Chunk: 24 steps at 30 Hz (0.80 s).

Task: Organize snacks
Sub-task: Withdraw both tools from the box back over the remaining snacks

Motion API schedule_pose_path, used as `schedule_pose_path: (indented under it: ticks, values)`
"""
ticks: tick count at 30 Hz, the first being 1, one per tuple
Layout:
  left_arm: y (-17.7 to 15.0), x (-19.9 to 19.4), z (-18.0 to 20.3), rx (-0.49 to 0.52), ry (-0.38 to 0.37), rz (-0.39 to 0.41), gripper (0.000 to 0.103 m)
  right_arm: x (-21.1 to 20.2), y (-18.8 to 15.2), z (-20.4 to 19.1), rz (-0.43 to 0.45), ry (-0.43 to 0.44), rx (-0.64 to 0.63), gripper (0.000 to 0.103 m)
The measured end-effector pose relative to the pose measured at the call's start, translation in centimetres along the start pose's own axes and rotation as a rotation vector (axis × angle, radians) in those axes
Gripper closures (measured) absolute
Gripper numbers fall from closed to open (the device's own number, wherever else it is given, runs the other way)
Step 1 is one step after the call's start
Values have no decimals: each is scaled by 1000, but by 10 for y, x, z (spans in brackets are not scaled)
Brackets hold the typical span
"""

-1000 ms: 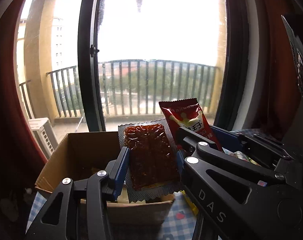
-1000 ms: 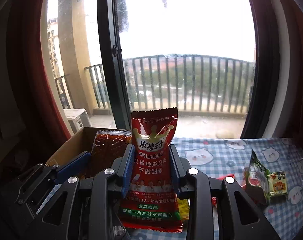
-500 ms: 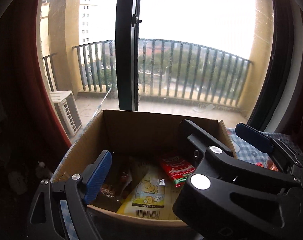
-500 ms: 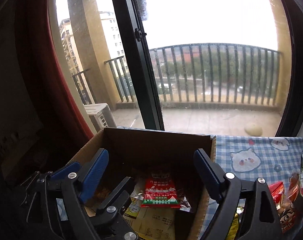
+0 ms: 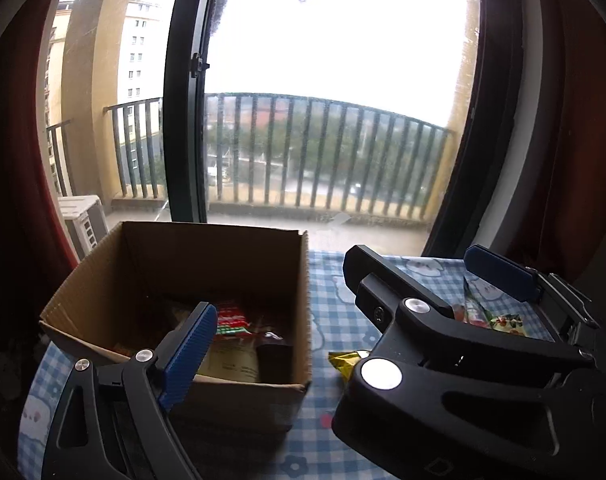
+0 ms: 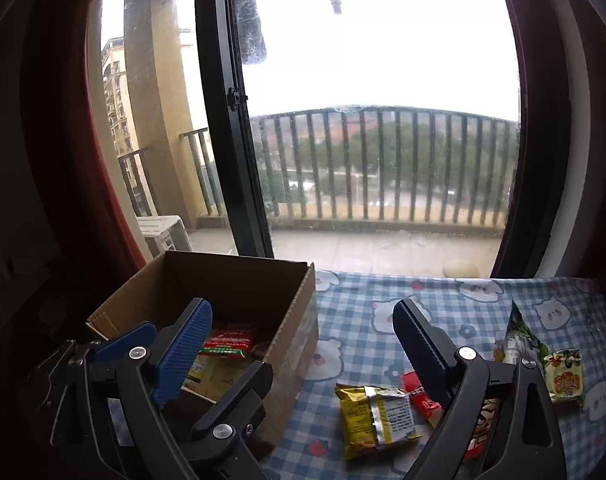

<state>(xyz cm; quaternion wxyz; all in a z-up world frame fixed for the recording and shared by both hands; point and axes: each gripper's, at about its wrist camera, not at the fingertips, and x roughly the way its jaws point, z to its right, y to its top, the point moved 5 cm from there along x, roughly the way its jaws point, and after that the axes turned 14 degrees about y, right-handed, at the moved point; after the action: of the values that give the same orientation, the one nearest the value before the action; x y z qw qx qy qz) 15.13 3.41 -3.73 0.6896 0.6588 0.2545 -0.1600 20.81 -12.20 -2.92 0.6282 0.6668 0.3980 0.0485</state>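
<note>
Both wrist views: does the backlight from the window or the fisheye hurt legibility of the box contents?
Left wrist view: sky blown white, cardboard box interior dim, packets inside barely readable. Right wrist view: same glare, but the yellow packet on the tablecloth reads clearly; the balcony railing bows with fisheye distortion.

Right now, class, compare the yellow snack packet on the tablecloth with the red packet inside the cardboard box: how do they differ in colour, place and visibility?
1. The yellow snack packet is yellow with a silver seam; the red packet is red with a green band.
2. The yellow snack packet lies on the checked tablecloth, outside the cardboard box; the red packet lies inside it, on other packets.
3. The yellow snack packet shows whole; a gripper finger partly hides the red packet.

Both lie flat, ungripped.
</note>
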Motion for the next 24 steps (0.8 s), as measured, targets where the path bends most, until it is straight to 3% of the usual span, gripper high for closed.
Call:
schedule_pose_path:
  ticks: [9, 16, 21, 24]
  values:
    - [-25, -8, 58, 43, -45, -14, 7, -48, -26, 52, 12, -95, -17, 8]
    - [-52, 8, 92, 76, -69, -41, 4, -57, -58, 87, -29, -122, 10, 8]
    - [-72, 33, 114, 100, -95, -113, 2, -55, -84, 117, -37, -170, 61, 8]
    - [-79, 47, 121, 113, -59, -131, 1, -51, -96, 134, -43, -188, 92, 8]
